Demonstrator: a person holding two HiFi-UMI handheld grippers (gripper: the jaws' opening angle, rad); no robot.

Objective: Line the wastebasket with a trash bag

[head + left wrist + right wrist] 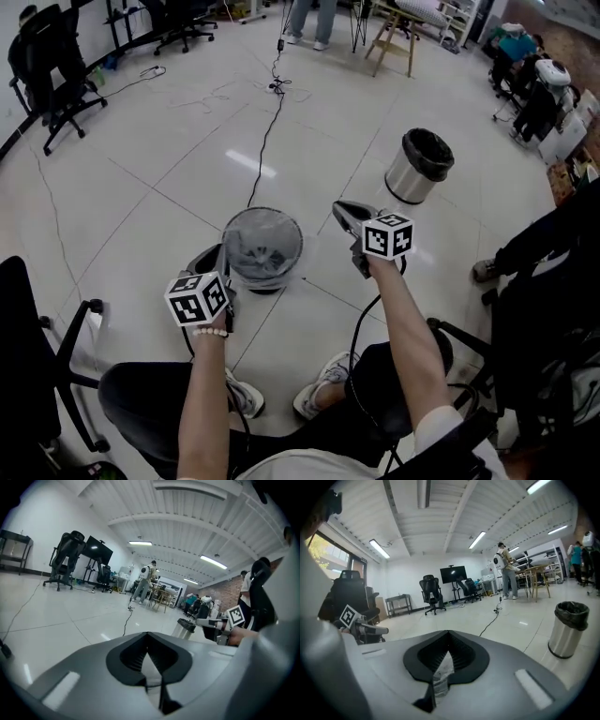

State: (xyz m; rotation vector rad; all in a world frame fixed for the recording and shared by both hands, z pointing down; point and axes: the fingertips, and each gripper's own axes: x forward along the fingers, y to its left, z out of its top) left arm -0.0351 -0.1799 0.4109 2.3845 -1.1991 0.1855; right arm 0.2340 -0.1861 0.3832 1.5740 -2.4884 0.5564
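Head view shows a seated person holding a gripper in each hand above a round mesh wastebasket (263, 248) that stands upright on a pale tiled floor (169, 150), just beyond the person's feet. The left gripper (214, 261) hovers just left of the wastebasket's rim. The right gripper (345, 214) hovers just right of the rim and a little beyond it. Both point roughly level, well above the basket.

Right gripper view shows its jaws pressed together on a crinkled strip of clear film, which is judged to be an edge of the trash bag (440, 674). Left gripper view shows its jaws pressed together too. A pale sliver sits between them, but it is too smooth to tell whether it is the same film.

The basket looks hazy in the head view, perhaps because the clear bag hangs in front of it. Holding the grippers one to each side of the wastebasket probably serves to spread the bag's mouth over the opening before lowering it in.

Beyond and to the right of the wastebasket stands a steel bin (419, 166) already lined with a black bag.
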